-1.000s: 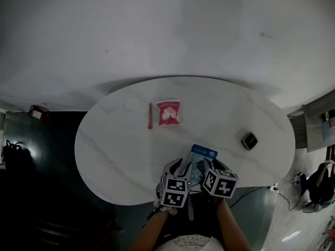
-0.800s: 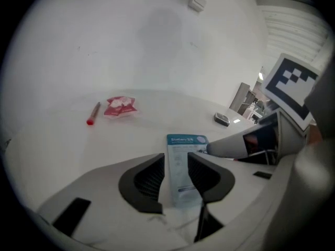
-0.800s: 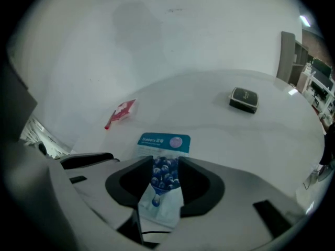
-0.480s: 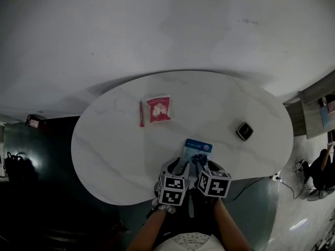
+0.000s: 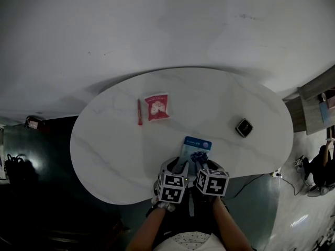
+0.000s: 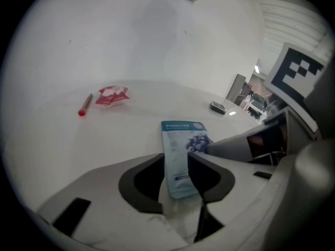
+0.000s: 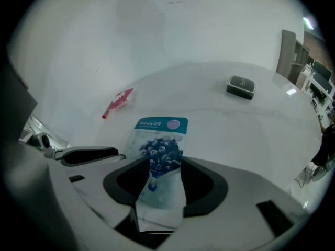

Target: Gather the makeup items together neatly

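Observation:
A blue blueberry mask sachet lies at the near edge of the white oval table. My right gripper is shut on the sachet's near end, squeezing it narrow. Its jaws have just been opening, with the sachet still between them. My left gripper stands open just left of it. The sachet shows through its gap. A red sachet and a red stick lie side by side at the far left. A black compact sits at the right.
The table's near rim runs right under both grippers. A dark floor with a small object lies to the left. A shelf and a seated person are at the right.
Both grippers have shifted slightly at the near edge with the blue sachet. The red sachet, red stick and black compact lie where they were.

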Demonstrator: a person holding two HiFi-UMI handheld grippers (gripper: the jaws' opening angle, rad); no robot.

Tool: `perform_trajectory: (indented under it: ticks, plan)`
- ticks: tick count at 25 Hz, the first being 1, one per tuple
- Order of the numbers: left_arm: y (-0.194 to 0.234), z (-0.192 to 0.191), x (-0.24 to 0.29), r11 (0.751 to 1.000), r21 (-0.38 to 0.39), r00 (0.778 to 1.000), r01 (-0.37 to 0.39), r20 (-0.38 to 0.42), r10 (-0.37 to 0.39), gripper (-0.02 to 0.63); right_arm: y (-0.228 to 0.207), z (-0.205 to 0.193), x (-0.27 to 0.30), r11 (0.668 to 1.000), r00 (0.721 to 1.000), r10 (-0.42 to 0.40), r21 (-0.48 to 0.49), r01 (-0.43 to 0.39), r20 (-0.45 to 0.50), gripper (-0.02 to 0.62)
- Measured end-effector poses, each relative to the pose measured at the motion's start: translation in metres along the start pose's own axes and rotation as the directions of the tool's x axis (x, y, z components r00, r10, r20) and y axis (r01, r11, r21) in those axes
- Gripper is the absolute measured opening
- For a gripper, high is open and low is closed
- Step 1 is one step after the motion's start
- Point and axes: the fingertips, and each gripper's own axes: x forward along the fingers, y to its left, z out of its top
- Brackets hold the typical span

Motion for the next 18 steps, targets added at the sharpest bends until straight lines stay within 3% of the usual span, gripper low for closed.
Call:
perform_trajectory:
  ticks: [5,11,18]
  plan:
    - [-0.0053,-0.0010,0.0029,1.000,0.001,1.000,0.021,-0.011,-0.021,0.176,0.0005,0.0000,-0.0012,0.999,1.000,-0.019,-0.029,0.019,0.000,0.209]
    - [-0.0087,-0.0042,0.0059,0.999,0.003,0.999,0.035,-0.017,-0.035,0.176,-0.0051,-0.0006,-0.0009,0.993,0.997,-0.081,-0.087,0.080,-0.001,0.138]
    - [-0.0090,-0.0050,0.0074,0.999,-0.002,0.999,0.038,-0.017,-0.038,0.176,-0.0048,-0.0009,-0.0010,0.991,0.996,-0.090,-0.103,0.089,-0.004,0.138]
